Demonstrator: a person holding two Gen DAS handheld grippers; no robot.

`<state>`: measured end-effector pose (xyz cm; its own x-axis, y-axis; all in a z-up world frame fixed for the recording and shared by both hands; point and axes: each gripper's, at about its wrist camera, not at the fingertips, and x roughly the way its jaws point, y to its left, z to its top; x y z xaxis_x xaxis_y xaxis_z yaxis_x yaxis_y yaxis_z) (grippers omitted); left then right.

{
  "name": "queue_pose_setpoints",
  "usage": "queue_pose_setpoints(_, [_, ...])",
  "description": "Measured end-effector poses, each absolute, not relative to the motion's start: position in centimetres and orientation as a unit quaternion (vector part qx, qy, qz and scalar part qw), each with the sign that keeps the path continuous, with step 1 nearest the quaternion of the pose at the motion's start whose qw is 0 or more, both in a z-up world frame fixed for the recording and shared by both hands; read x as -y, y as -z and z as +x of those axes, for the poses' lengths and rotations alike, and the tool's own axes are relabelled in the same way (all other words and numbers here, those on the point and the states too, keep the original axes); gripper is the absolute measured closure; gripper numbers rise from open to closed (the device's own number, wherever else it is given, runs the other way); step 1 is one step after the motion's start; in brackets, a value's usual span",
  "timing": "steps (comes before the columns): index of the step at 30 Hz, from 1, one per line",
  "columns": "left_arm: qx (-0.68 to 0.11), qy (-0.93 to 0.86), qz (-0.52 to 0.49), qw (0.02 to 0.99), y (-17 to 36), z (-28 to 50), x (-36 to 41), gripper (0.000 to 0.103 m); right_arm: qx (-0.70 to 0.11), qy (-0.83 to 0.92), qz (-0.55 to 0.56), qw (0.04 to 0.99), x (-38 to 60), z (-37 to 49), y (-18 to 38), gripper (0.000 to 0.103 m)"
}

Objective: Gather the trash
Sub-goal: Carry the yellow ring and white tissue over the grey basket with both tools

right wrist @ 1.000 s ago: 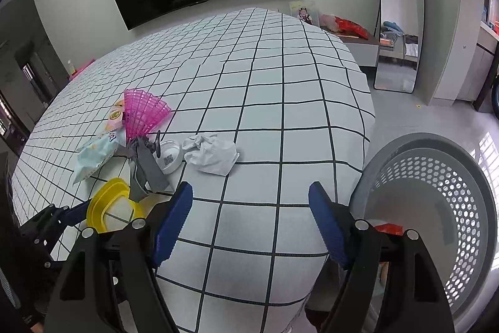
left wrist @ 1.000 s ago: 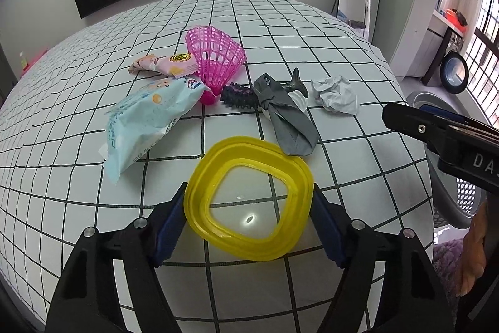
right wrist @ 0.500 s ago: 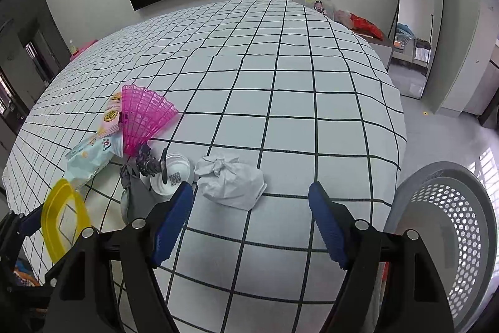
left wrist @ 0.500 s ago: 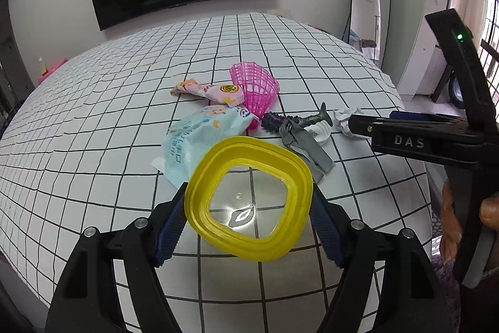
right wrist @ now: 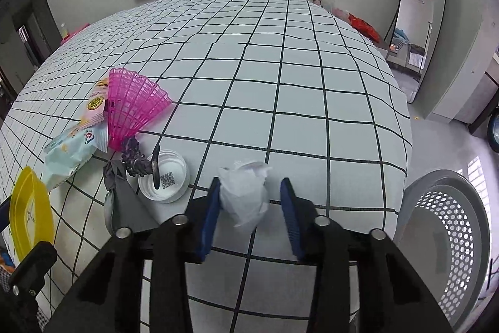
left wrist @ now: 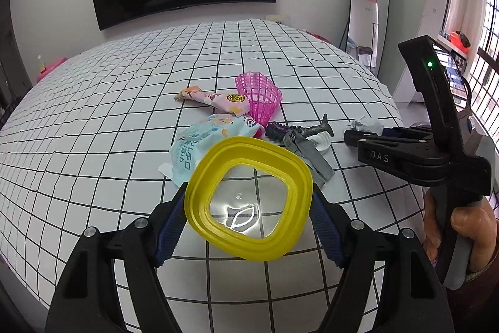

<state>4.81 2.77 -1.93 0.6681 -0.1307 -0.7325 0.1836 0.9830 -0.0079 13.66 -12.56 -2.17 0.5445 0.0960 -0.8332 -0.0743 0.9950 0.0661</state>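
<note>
1. The left gripper (left wrist: 249, 205) is clamped on a yellow ring lid (left wrist: 249, 202), its blue pads pressing the lid's two sides and holding it above the grid-patterned bedspread (left wrist: 124, 120).
2. The right gripper (right wrist: 249, 208) straddles a crumpled white tissue (right wrist: 246, 195); its jaws are closing, the left pad touching the paper and the right pad just clear of it.
3. The tissue lies on the bedspread just right of a white round lid (right wrist: 163, 180) bearing a QR code.
4. Left of that white lid lie a grey strip of wrapper (right wrist: 120, 192) and a dark, knobbly piece (right wrist: 134, 158) that rests partly across the lid.
5. Beyond the white lid sits a pink mesh basket (right wrist: 134, 105) on its side, with a pink snack wrapper (right wrist: 96, 105) just behind it.
6. A pale blue wet-wipe pack (right wrist: 71, 155) lies left of the white lid, touching the basket's narrow end.
7. A perforated grey bin (right wrist: 446, 239) stands on the floor, well to the right of the white lid, off the bed's edge.
8. A hand (left wrist: 467, 227) grips the right gripper's handle.
</note>
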Motion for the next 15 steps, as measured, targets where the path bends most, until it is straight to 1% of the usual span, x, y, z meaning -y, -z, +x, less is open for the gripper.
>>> queue_pose_setpoints(5, [-0.394,0.095,0.043,0.913,1.4,4.9,-2.2,0.031,-0.456,-0.041,0.043,0.888,13.7,12.0,1.3,0.079])
queue_pose_setpoints(15, [-0.373,0.117,0.054,0.919,-0.2,4.2,0.1,0.031,-0.431,-0.017,0.067,0.9,16.3,8.7,-0.6,0.08])
